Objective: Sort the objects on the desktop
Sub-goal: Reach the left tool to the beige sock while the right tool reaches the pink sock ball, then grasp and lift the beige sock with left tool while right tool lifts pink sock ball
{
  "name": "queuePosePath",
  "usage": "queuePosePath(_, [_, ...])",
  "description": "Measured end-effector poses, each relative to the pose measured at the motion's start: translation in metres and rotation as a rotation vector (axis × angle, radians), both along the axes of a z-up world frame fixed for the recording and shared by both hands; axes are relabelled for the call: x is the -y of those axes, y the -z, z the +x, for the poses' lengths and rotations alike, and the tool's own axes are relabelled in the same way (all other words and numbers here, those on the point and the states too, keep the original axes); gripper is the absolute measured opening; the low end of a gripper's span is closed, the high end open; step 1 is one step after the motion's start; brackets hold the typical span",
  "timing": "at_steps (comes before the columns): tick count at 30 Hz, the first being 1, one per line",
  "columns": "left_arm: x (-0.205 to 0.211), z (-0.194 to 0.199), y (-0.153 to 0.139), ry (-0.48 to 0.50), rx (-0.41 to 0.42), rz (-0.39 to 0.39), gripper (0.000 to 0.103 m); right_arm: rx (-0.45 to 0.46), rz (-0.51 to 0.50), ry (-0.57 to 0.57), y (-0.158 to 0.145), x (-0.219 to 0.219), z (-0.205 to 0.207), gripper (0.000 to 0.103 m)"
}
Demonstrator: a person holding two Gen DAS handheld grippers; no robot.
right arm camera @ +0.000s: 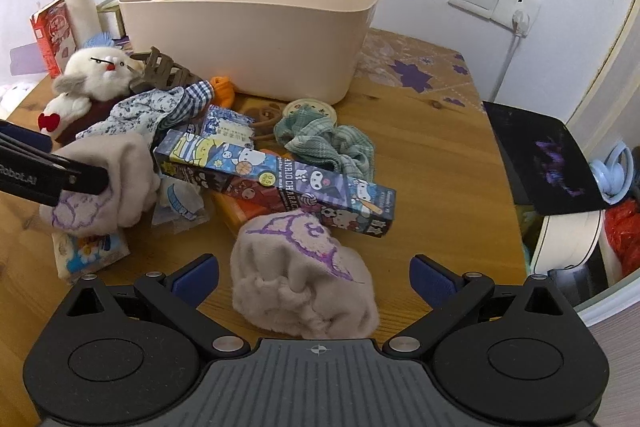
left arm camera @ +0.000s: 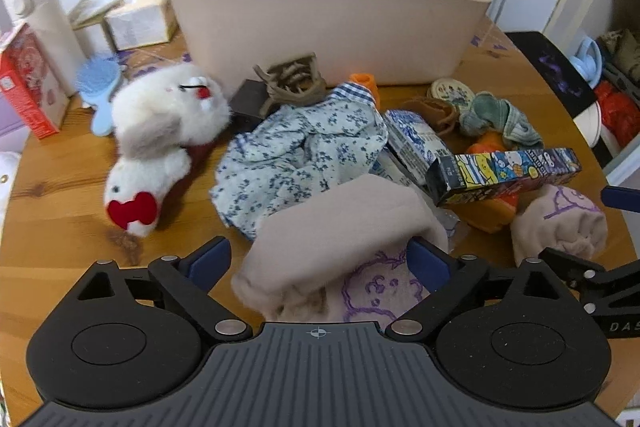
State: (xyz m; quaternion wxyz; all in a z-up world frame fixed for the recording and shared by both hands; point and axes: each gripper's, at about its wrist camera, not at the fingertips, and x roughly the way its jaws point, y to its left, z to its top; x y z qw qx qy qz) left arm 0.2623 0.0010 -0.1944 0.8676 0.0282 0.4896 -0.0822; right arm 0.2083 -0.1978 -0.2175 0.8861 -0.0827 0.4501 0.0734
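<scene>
A beige sock with purple embroidery [left arm camera: 336, 247] lies between the blue pads of my left gripper [left arm camera: 320, 259], which is open around it; this sock shows in the right wrist view [right arm camera: 104, 187] too. A second matching sock [right arm camera: 304, 275] lies bunched on the wooden table between the open fingers of my right gripper [right arm camera: 314, 275]; it also shows in the left wrist view [left arm camera: 560, 227]. A big beige bin [left arm camera: 328, 11] stands at the back of the table [right arm camera: 420, 147]. A cartoon-printed long box [right arm camera: 280, 179] lies behind the second sock.
The clutter holds a white plush toy [left arm camera: 160, 131], a blue floral cloth [left arm camera: 304, 147], a green scrunchie [right arm camera: 328, 143], a brown hair claw [left arm camera: 292, 83], a blue hairbrush [left arm camera: 100, 87], a red carton [left arm camera: 28, 79], a white bottle [left arm camera: 40, 27] and tissue boxes [left arm camera: 136, 19]. A shelf [left arm camera: 612, 75] stands at the right.
</scene>
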Motion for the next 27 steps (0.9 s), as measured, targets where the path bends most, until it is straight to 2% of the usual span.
queuePosePath(3, [0.002,0.003,0.007,0.023,-0.026,-0.006,0.092,-0.027,0.007,-0.007,0.007,-0.002,0.004,0.101])
queuePosePath(5, [0.004,0.004,0.009,0.042,-0.04,-0.007,0.077,-0.045,0.013,-0.004,0.01,-0.002,0.005,0.093])
queuePosePath(9, [0.007,0.003,0.01,0.072,-0.064,-0.019,0.056,-0.073,0.001,0.003,0.015,-0.004,0.006,0.08])
queuePosePath(10, [0.007,0.003,0.009,0.079,-0.069,-0.026,0.047,-0.079,0.002,0.001,0.015,-0.004,0.007,0.071])
queuePosePath(12, [0.008,0.002,0.008,0.088,-0.076,-0.029,0.031,-0.082,0.002,0.003,0.014,-0.004,0.006,0.062])
queuePosePath(13, [0.008,0.002,0.007,0.09,-0.076,-0.019,0.019,-0.083,-0.003,0.001,0.013,-0.005,0.006,0.056])
queuePosePath(17, [0.002,0.001,0.004,0.1,-0.097,-0.034,0.013,-0.072,-0.033,-0.023,0.01,-0.007,0.001,0.038])
queuePosePath(19, [-0.002,-0.001,0.002,0.108,-0.097,-0.034,0.012,-0.069,-0.045,-0.032,0.007,-0.009,-0.002,0.034])
queuePosePath(23, [-0.01,-0.005,-0.006,0.129,-0.098,-0.037,0.012,-0.054,-0.03,-0.034,-0.002,-0.007,-0.01,0.032])
queuePosePath(27, [-0.014,-0.007,-0.022,0.208,-0.068,-0.02,0.011,-0.015,-0.007,-0.048,-0.02,-0.005,-0.015,0.032])
